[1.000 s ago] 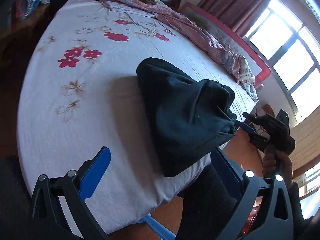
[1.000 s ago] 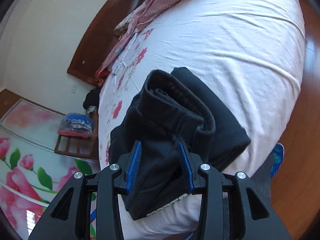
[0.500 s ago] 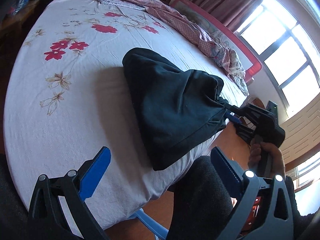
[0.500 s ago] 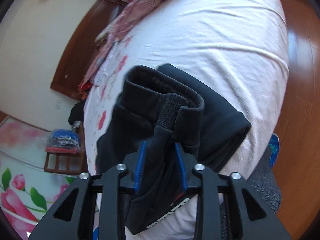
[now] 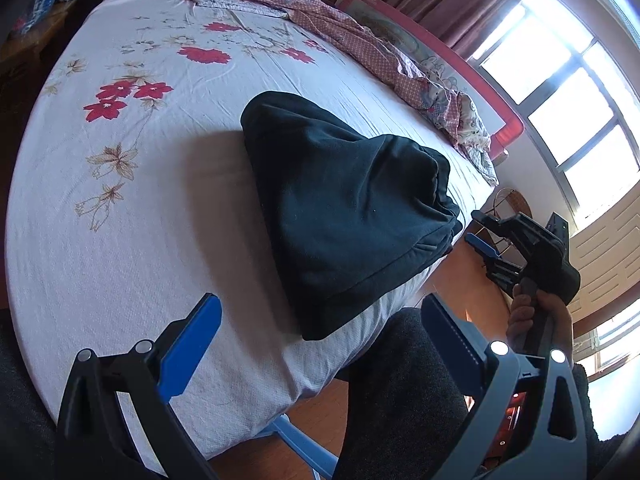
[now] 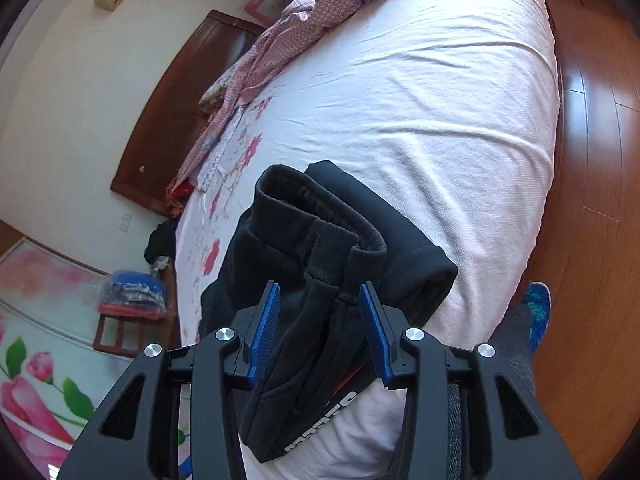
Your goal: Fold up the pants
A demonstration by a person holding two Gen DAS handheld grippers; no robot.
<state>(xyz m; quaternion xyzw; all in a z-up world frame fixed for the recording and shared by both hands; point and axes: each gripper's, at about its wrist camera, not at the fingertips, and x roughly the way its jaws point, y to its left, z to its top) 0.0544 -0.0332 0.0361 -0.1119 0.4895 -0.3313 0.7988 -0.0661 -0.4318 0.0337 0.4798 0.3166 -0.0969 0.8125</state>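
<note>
Lay folded near the bed (image 5: pixel 132 240) edge, dark pants (image 5: pixel 344 208), waistband bunched up twd right tongs (image 6: pixel 320 300). Were opening, those jaws, fabric between but pads off it. Hung spread wide, left tongs (image 5: pixel 320 320), empty, above sheet.

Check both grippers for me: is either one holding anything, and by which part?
Nothing is gripped. The right gripper has its jaws opening around the waistband end of the pants, pads clear of the cloth. The left gripper is open and empty.

Black pants (image 5: pixel 352 216) on white, red-flowered sheet (image 5: pixel 132 184).
</note>
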